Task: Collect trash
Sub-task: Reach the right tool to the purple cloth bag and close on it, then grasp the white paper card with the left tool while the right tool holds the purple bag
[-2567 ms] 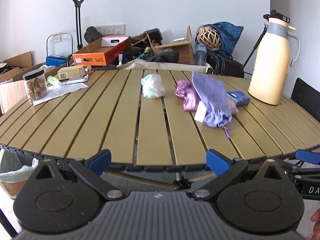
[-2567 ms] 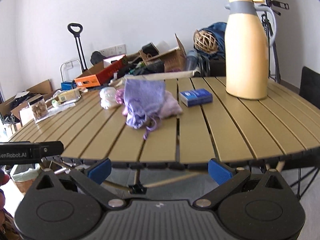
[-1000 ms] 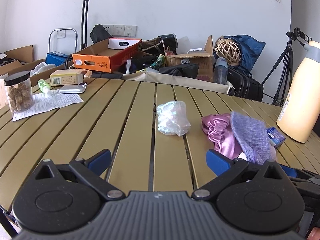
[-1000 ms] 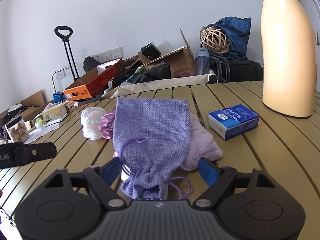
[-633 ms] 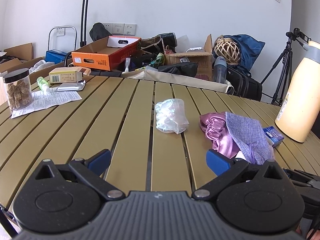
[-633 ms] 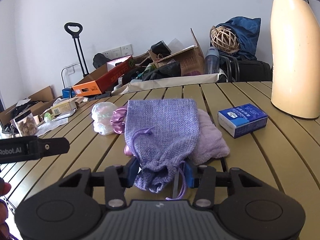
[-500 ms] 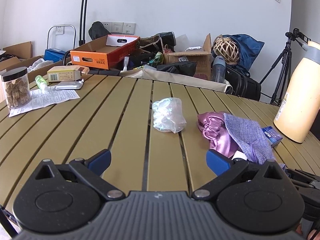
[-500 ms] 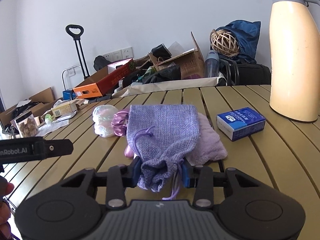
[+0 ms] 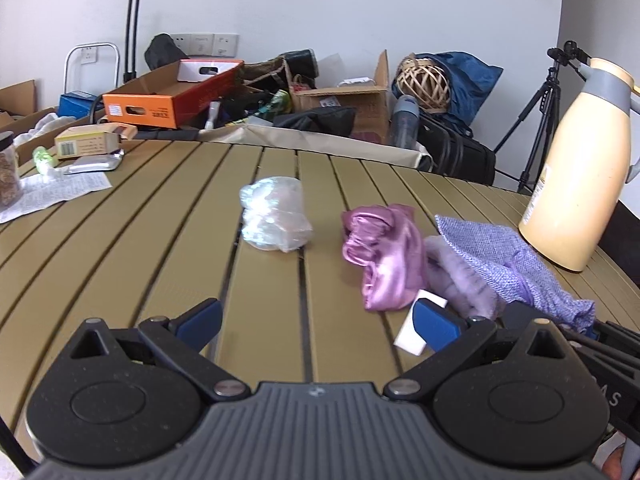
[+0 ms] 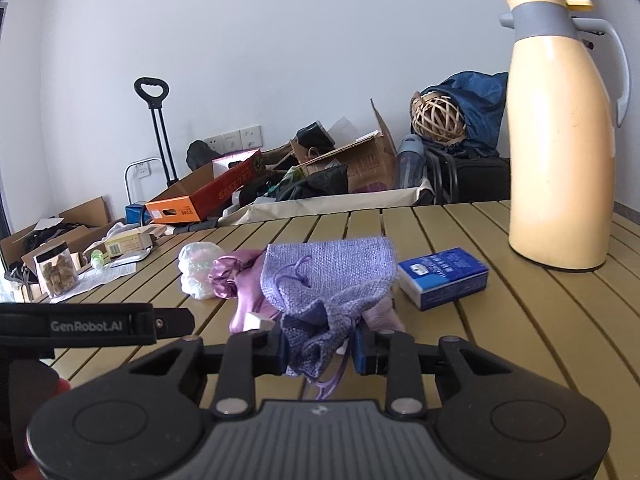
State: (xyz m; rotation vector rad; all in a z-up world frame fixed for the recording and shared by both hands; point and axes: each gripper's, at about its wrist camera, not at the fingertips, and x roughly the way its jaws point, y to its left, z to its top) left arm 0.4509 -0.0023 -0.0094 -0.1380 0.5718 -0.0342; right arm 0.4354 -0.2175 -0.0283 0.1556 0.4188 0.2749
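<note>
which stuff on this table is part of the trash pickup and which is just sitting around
In play: purple drawstring pouch pinched in the right gripper; crumpled plastic bag; left gripper, open.

Lying about: cream thermos jug; blue box; snack jar.

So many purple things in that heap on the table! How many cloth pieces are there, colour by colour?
Woven lilac drawstring pouch, pinched at its neck by the right gripper: 1
Shiny pink satin cloth: 1
Fuzzy pale lilac cloth, under the pouch: 1
Total: 3
</note>
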